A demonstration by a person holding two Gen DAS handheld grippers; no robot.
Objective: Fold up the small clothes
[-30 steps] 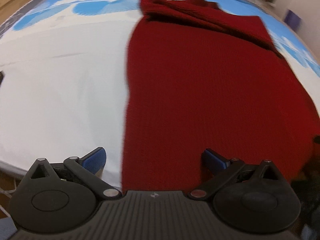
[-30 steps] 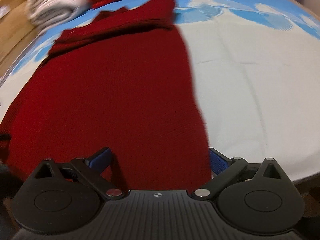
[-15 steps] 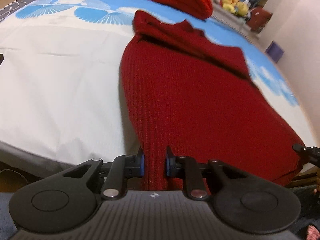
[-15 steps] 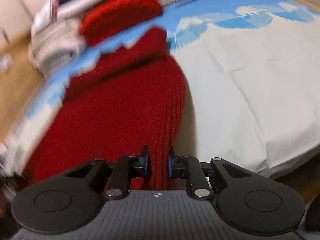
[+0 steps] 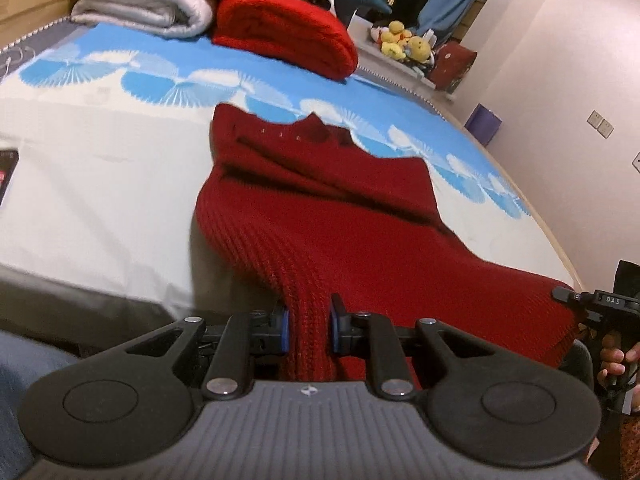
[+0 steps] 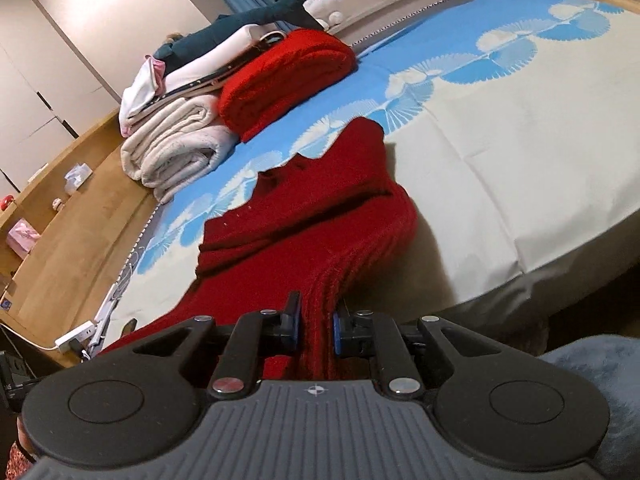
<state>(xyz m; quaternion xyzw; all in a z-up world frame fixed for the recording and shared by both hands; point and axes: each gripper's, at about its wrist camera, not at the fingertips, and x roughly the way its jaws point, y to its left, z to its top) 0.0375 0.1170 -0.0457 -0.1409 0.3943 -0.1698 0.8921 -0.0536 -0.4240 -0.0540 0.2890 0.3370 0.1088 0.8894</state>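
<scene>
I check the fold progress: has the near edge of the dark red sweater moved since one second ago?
Yes. The sweater's near edge has risen off the bed sheet, pinched by the left gripper and the right gripper.

Dark red ribbed knit sweater (image 5: 320, 216): coarse wool-like cloth, matt, ridged.
White bed sheet with blue fan print (image 5: 100, 168): smooth woven cloth, matt, lightly creased.
Folded cream blanket (image 6: 176, 148): thick plush cloth, soft nap.
Folded bright red knit (image 5: 280, 28): chunky, matt.
Left gripper (image 5: 307, 328): black matt plastic, ribbed grey housing, bright metal pivot screws, blue rubbery fingers (image 5: 285, 330).
Light wooden bed surround (image 6: 72, 220): smooth, satin.
</scene>
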